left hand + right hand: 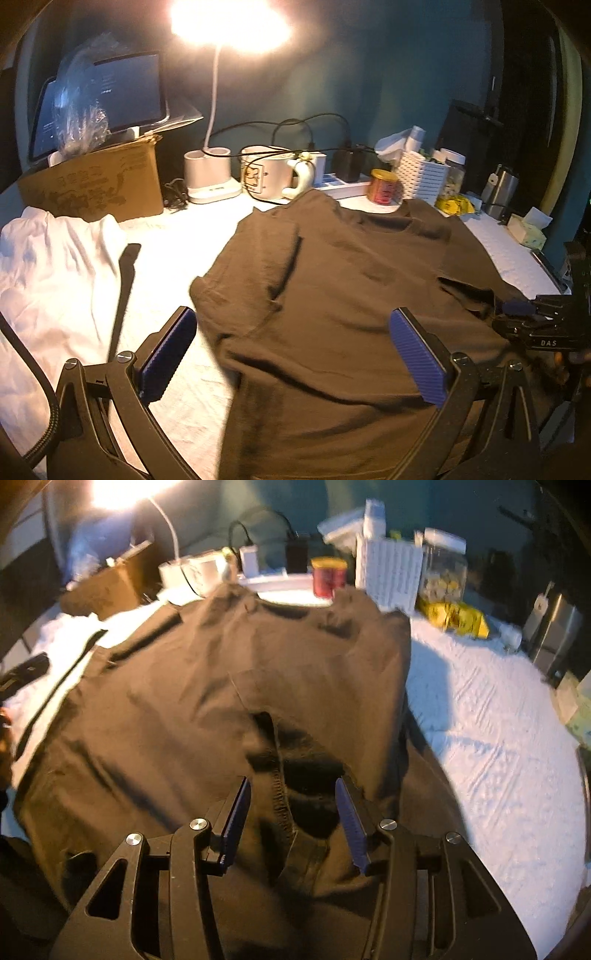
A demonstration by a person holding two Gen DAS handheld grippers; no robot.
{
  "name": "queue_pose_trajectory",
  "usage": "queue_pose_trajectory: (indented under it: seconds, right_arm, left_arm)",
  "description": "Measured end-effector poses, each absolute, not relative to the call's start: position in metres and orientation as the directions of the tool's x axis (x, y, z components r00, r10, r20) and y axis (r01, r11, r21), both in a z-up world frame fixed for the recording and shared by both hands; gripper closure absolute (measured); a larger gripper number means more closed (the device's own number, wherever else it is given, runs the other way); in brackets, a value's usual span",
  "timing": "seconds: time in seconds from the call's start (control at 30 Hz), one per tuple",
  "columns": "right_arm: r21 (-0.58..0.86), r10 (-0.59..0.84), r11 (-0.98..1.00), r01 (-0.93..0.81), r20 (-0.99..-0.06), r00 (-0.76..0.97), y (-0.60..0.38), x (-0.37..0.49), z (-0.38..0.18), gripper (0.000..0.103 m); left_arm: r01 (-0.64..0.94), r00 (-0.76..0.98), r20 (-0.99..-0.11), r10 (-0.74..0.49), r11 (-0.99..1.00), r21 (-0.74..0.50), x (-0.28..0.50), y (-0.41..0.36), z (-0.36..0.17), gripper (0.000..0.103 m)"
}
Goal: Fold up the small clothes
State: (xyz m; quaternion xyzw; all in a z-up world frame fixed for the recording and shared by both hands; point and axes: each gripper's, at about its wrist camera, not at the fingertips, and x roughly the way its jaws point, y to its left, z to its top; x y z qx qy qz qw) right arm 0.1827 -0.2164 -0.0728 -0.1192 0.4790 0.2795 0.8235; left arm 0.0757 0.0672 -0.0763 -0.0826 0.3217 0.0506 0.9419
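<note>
A dark brown T-shirt (332,295) lies spread on the white-covered table (177,258), its neckline toward the back. My left gripper (293,314) is open wide just above the shirt's left half, and nothing sits between its blue pads (170,354). In the right wrist view the same shirt (229,672) fills the middle. My right gripper (290,786) hovers low over a rumpled, stitched fold of the shirt's near right part. Its jaws stand apart, and the fold lies between them without either pad pressing on it.
A white garment (55,277) lies crumpled at the left, with a black strap (125,288) beside it. Along the back stand a cardboard box (92,184), a lit lamp (210,177), a mug (266,177), a red can (384,186), a white basket (424,177) and a steel flask (500,192).
</note>
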Motion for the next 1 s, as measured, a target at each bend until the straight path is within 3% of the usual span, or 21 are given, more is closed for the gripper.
queue_pose_trajectory:
  seconds: [0.13,0.27,0.43,0.6,0.67,0.73,0.8,0.83,1.0]
  right_arm:
    - [0.14,0.408,0.772,-0.621,-0.857,0.315,-0.203,0.18,-0.072,0.052]
    - [0.127,0.425,0.745,-0.654,-0.847,0.32,-0.189,0.171,-0.059,0.052]
    - [0.098,0.408,0.778,-0.62,-0.83,0.381,-0.19,0.168,-0.04,0.052]
    - [0.077,0.367,0.824,-0.562,-0.827,0.425,-0.198,0.168,-0.032,0.052]
    - [0.069,0.347,0.842,-0.535,-0.828,0.44,-0.2,0.168,-0.031,0.052]
    - [0.07,0.334,0.858,-0.51,-0.829,0.449,-0.201,0.167,-0.03,0.052]
    - [0.075,0.331,0.866,-0.494,-0.827,0.455,-0.202,0.165,-0.03,0.052]
    - [0.078,0.331,0.87,-0.487,-0.825,0.458,-0.203,0.163,-0.029,0.052]
    - [0.09,0.332,0.88,-0.467,-0.82,0.467,-0.203,0.156,-0.029,0.052]
  left_arm:
    - [-0.143,0.779,-0.626,0.036,0.982,-0.122,0.09,0.091,-0.08,0.001]
    - [-0.124,0.759,-0.652,0.002,0.982,-0.142,0.111,0.114,-0.089,0.013]
    - [-0.15,0.721,-0.693,-0.016,0.973,-0.178,0.131,0.14,-0.106,0.02]
    - [-0.139,0.664,-0.744,-0.08,0.964,-0.228,0.142,0.15,-0.124,0.044]
    - [-0.116,0.63,-0.766,-0.129,0.959,-0.258,0.144,0.149,-0.132,0.059]
    - [-0.09,0.621,-0.769,-0.15,0.961,-0.261,0.141,0.145,-0.134,0.063]
    - [-0.088,0.618,-0.773,-0.142,0.965,-0.247,0.139,0.144,-0.134,0.078]
    - [-0.091,0.612,-0.776,-0.156,0.96,-0.265,0.138,0.147,-0.135,0.091]
    - [-0.099,0.67,-0.727,-0.149,0.953,-0.286,0.128,0.15,-0.123,0.095]
